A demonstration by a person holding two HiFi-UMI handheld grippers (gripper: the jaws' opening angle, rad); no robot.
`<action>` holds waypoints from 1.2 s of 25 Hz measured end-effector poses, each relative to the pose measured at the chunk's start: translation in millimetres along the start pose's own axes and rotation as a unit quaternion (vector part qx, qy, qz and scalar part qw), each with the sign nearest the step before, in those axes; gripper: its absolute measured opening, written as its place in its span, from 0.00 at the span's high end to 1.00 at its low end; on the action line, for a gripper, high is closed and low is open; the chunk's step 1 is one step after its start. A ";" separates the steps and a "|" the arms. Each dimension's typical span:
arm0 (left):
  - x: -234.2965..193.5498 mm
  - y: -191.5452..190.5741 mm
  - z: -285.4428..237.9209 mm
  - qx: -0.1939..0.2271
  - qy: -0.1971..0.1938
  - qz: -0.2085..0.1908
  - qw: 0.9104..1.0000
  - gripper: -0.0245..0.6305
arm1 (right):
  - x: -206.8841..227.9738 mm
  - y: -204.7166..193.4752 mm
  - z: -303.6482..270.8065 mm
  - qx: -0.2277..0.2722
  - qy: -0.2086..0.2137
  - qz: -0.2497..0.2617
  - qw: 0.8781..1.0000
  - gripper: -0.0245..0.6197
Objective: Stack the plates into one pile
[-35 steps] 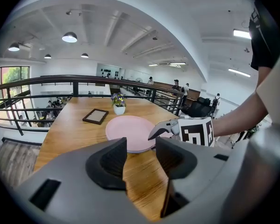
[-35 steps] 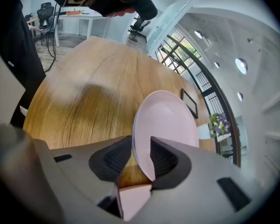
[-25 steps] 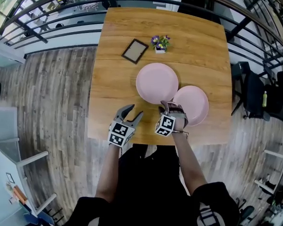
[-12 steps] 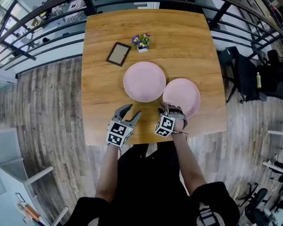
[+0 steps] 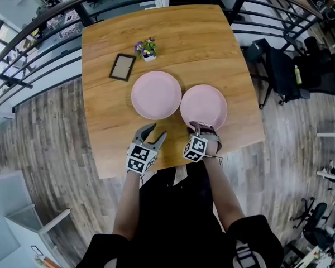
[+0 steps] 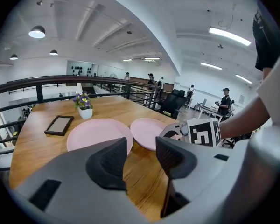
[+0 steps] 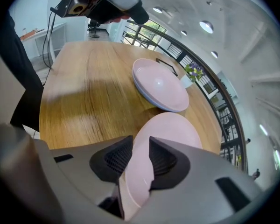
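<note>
Two pink plates lie side by side on the wooden counter (image 5: pixel 109 124), not yet in one pile. The left plate (image 5: pixel 156 95) sits near the middle of the counter. The right plate (image 5: pixel 205 104) lies just beside it, a little nearer to the person. Their rims come so close that it is hard to tell whether they touch.

The right claw (image 5: pixel 200 127) points steeply down at the near edge of the right plate. Its jaws have just been closing, and the right gripper view shows the plate's near rim between the two ribbed pads, which press on it from both sides. The rest of that plate stretches away from the jaws towards the left plate.

The left claw (image 5: pixel 154 134) hovers over bare wood near the front edge of the counter, just near of the left plate. Its jaws stand wide apart with nothing between them, only the counter showing through the gap.

On the far part of the counter a small dark picture frame (image 5: pixel 122 67) lies flat to the left, and a little pot of purple flowers (image 5: pixel 147 49) stands just right of it. A dark railing (image 5: pixel 44 24) runs round the far side of the counter.
</note>
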State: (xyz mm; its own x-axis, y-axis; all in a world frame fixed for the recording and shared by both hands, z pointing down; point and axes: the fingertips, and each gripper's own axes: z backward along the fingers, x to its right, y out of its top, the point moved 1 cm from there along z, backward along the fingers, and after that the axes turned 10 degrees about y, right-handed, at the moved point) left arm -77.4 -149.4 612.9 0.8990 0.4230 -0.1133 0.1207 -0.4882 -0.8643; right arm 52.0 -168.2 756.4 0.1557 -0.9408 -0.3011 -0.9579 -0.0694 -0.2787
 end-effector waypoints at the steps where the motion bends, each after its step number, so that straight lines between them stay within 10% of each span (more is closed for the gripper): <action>1: 2.6 0.4 -1.4 -0.001 -0.003 -0.002 1.000 0.65 | -0.6 -2.3 0.5 0.000 -0.001 -0.004 1.000 0.77; 30: 33.8 1.4 -26.5 -0.023 -0.036 -0.031 0.999 0.65 | -17.0 -66.4 -9.4 -0.045 0.001 -0.039 0.998 0.87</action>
State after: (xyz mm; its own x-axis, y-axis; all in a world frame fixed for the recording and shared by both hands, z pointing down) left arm -35.7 -156.0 620.8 0.8570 0.5060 -0.0972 0.1951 -0.4932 -0.8477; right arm 110.7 -150.8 788.6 0.2299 -0.9319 -0.2804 -0.9607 -0.1713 -0.2183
